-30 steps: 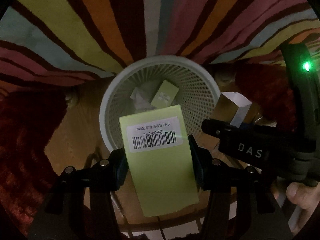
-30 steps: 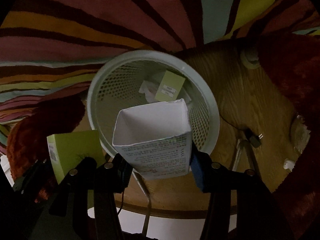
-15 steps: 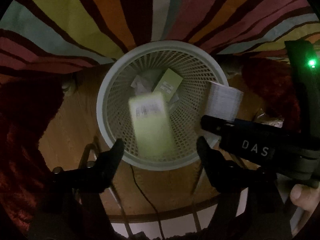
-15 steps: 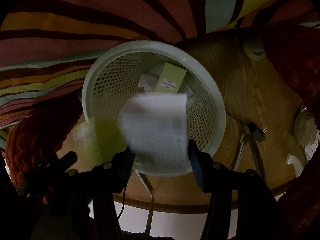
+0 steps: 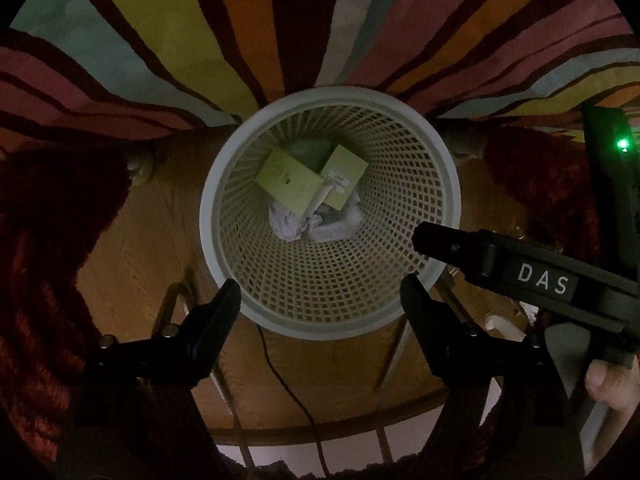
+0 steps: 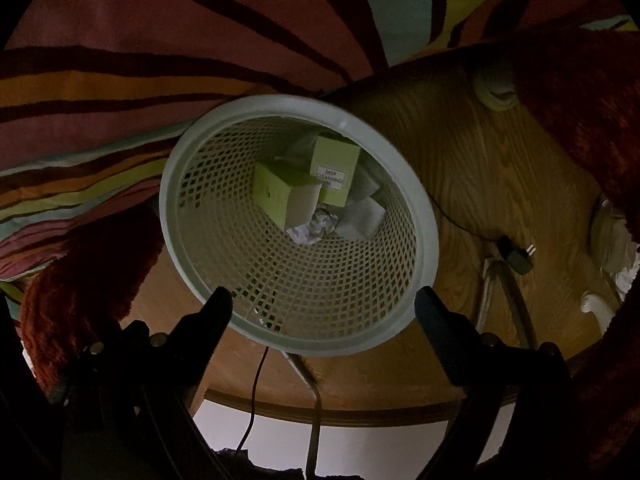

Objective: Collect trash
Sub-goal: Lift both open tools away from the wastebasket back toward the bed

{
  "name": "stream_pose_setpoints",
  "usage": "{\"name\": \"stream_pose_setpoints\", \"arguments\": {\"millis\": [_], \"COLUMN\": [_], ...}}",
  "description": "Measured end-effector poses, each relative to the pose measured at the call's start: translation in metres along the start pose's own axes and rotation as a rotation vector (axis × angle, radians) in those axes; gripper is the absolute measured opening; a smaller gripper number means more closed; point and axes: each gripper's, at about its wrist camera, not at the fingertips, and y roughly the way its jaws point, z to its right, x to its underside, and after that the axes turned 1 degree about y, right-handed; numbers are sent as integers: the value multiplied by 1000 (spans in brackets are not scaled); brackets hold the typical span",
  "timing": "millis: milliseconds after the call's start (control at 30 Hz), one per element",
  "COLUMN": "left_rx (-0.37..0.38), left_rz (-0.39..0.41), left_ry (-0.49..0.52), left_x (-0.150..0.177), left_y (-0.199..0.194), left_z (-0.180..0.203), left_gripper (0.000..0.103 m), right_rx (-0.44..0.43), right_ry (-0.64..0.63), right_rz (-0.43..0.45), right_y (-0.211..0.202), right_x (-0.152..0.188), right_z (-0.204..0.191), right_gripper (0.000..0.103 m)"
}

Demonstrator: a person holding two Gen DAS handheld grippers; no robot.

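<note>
Trash lies at the bottom of the white lattice wastebasket [image 5: 224,236], which stands on a wooden floor [image 6: 472,184] beside a striped rug [image 5: 168,40]; inside are two yellow-green cartons [image 5: 289,179], one labelled carton [image 6: 334,168] leaning upright, plus crumpled paper [image 5: 286,224] and a pale box [image 6: 360,218] partly buried; dim light blurs the smaller scraps; the left gripper [image 5: 320,296] and right gripper [image 6: 322,306] hover above the rim, fingers apart and widening, nothing between them; the right gripper's body is cut off at frame edge.
</note>
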Motion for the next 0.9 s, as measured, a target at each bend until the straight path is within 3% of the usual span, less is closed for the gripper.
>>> {"name": "stream_pose_setpoints", "arguments": {"millis": [200,433,600,700,900], "left_rx": [18,46,18,-3,-17], "left_rz": [41,197,320,426,600], "left_ry": [15,67,104,116,87], "left_x": [6,23,37,45,49], "left_y": [-10,-53,-83,-107,-147], "left_z": [2,12,16,16,7], "left_gripper": [80,80,80,80,80], "right_rx": [-15,-53,-126,-173,-250], "right_ry": [-5,-126,-193,-219,-235], "right_rz": [56,212,419,539,711], "right_y": [-16,-59,-110,-140,-187], "right_x": [9,30,48,57,68], "right_z": [-3,-22,-29,-31,-34], "right_gripper": [88,88,88,95,95]}}
